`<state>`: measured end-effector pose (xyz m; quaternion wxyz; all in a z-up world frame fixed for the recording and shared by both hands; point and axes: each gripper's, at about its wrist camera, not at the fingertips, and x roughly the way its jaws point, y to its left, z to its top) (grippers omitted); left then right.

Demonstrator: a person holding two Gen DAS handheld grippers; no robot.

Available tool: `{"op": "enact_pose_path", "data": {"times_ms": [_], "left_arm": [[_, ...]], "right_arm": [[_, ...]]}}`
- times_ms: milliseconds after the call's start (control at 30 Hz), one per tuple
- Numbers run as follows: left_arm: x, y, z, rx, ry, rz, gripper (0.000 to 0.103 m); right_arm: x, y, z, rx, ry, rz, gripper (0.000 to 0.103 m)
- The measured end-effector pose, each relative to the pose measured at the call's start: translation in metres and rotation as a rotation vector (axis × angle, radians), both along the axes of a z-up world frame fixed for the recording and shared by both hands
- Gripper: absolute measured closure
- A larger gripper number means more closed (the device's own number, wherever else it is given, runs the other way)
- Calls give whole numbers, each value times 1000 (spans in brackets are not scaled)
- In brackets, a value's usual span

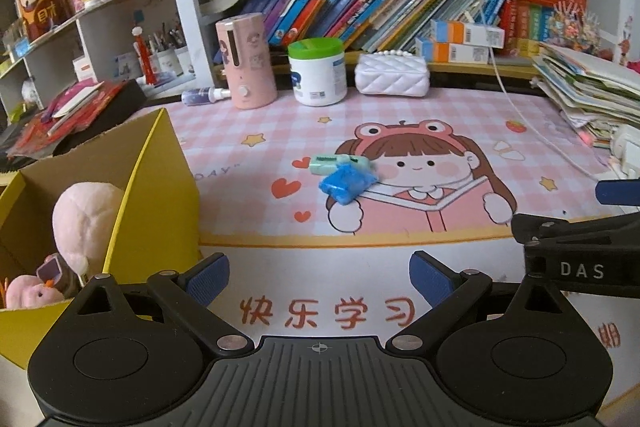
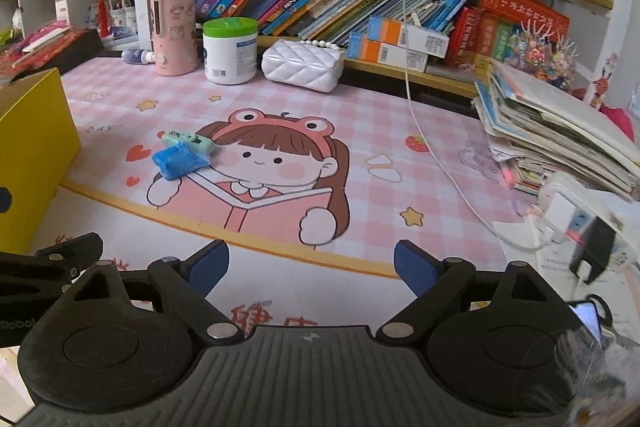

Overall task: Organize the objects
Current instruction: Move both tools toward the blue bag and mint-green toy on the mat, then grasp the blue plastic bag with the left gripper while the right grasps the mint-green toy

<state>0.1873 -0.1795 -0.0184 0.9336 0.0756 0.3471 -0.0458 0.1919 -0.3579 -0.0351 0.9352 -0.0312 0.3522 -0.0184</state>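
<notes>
Left wrist view sat low over the near edge of the desk (image 1: 360, 267), angled down toward the bookshelf (image 1: 360, 7), yellow box (image 1: 160, 187) close on its left. Right wrist view sat alongside, further right. Both shared the blue packet (image 1: 347, 183) (image 2: 179, 155) and cartoon mat (image 1: 420, 187) (image 2: 280, 179).

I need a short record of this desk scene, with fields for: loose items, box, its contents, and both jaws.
loose items: blue packet and mint green case, touching, on the pink desk mat
box: yellow cardboard box, at the mat's left edge
contents: pink plush toys
left gripper: jaws open, nothing between them
right gripper: jaws open, nothing between them
</notes>
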Motion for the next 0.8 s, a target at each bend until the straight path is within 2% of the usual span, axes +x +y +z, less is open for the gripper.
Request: {"op": "enact_pose_path", "data": {"times_ms": [167,300,533,633,733,800], "left_arm": [[20,-7,-3,-7,3,7,5],[42,-16,-16,-10,38,13,6],[75,-30,-34,-9,34,-13,6],[90,-33,-43,-7,43,-15,9],[107,-35,-53,5,83,-24,17],[117,-37,-59,19,100,-32,18]], "right_arm": [[11,-9,1,18,-24,-13,13],[20,-20,2,33,-43,-40,13],[26,-37,-4,46,-24,-72,13],[26,-43,-6,46,-17,-81,13],[26,-47,-7,42,-12,-87,13],[26,-49,-7,40,-8,-85,13]]}}
